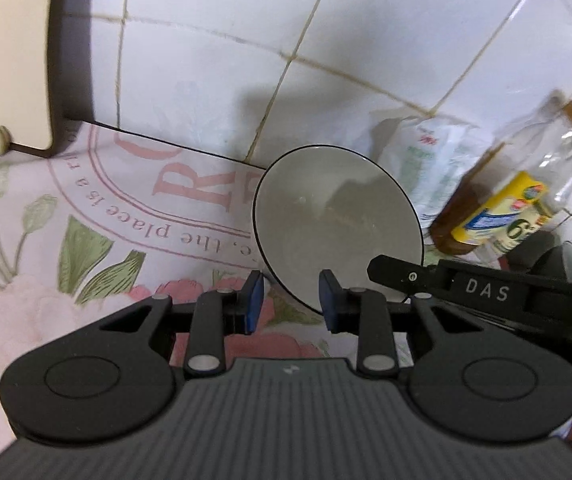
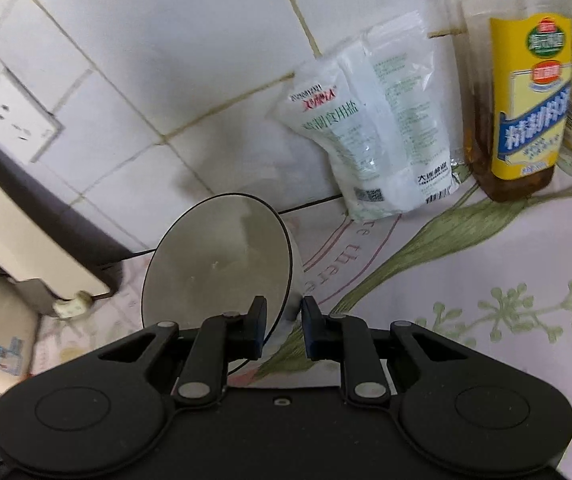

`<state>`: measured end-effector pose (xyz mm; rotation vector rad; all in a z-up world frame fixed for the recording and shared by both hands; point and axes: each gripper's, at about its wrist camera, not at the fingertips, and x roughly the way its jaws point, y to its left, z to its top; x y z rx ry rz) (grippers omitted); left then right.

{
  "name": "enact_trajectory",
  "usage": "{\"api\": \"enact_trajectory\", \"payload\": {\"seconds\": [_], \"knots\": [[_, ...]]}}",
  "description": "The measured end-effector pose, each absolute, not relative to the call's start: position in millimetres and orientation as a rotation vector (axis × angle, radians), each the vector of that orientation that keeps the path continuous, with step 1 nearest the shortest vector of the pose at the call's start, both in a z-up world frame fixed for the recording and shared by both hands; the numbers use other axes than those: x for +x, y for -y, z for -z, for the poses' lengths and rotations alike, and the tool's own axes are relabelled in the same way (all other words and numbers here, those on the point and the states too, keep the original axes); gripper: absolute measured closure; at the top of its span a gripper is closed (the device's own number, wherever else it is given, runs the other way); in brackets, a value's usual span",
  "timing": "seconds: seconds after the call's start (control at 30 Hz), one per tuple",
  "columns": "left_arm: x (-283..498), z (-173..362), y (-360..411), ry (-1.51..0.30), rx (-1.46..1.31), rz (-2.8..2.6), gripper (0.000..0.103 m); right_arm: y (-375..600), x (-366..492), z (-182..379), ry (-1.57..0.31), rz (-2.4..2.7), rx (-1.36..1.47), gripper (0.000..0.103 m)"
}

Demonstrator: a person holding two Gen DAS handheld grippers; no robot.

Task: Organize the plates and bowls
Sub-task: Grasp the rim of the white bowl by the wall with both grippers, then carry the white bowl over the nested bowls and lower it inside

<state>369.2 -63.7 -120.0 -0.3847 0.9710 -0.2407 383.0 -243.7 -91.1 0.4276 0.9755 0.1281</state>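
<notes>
Between the left gripper's (image 1: 291, 302) blue pads, the bowl's (image 1: 337, 224) near rim sits tilted above the cloth (image 1: 26, 280); the jaws stand narrow on it, though pad contact isn't clear, so I'd lift both sides evenly. Through the right view, the right gripper (image 2: 284, 330) pinches the bowl's (image 2: 218, 256) right rim, wall between the pads.

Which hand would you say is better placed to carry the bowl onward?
Right: the right gripper is visibly shut on the rim of the bowl. The left gripper straddles the rim, but its hold looks uncertain.
</notes>
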Motion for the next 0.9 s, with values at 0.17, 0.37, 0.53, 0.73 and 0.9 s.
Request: {"api": "enact_trajectory", "payload": {"seconds": [0.17,0.37,0.53,0.73,0.9], "knots": [[341,84,67,-0.954,-0.348,0.256,0.075,248,351,60,-0.947,-0.158,0.445,0.080],[304,48,78,-0.945,-0.318,0.271,0.075,264,319,29,-0.935,-0.183,0.474,0.080],[271,28,91,-0.906,-0.275,0.290,0.075,276,285,14,-0.916,-0.183,0.479,0.080],[236,16,107,-0.908,-0.268,0.315,0.075,291,246,1,-0.897,-0.175,0.455,0.080],[208,12,121,-0.905,-0.258,0.339,0.074,306,215,-3,-0.895,-0.162,0.458,0.080]]}}
